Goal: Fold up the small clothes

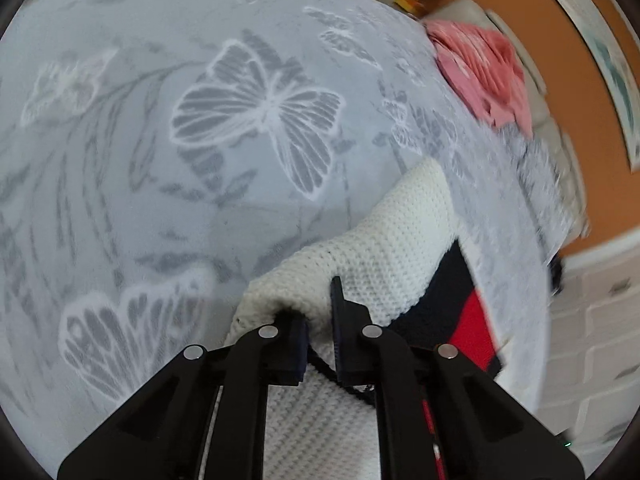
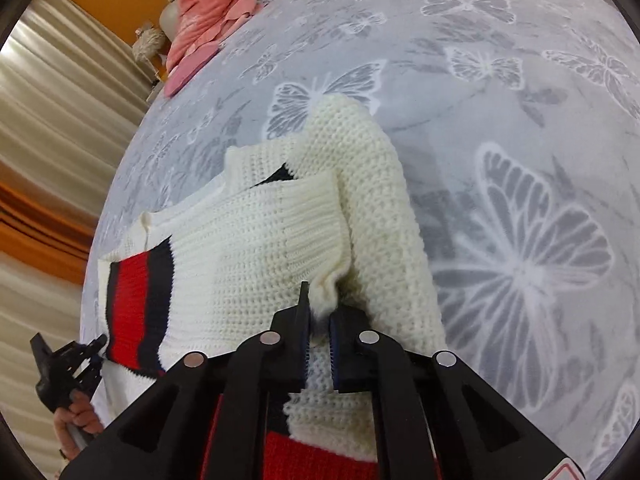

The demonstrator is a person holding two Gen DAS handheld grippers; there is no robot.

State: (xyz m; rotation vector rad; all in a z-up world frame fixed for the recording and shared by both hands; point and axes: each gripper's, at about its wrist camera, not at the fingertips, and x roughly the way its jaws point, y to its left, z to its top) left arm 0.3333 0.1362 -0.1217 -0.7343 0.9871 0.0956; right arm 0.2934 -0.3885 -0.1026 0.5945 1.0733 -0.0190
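Observation:
A small cream knitted sweater (image 2: 280,232) with a red and navy band (image 2: 136,300) lies partly folded on a grey bedspread with white butterflies (image 2: 520,140). My right gripper (image 2: 319,316) is shut on a bunched fold of the knit near its ribbed edge. In the left wrist view my left gripper (image 1: 320,320) is shut on the sweater (image 1: 384,248), pinching cream knit, with the red and navy band (image 1: 464,312) to the right. The left gripper (image 2: 64,364) also shows at the lower left of the right wrist view, held by a hand (image 2: 76,420).
A pink garment (image 1: 484,72) lies crumpled at the far edge of the bedspread (image 1: 160,140). It also shows as the pink garment (image 2: 212,12) in the right wrist view. An orange wall (image 1: 576,128) and beige curtains (image 2: 60,100) stand beyond the bed.

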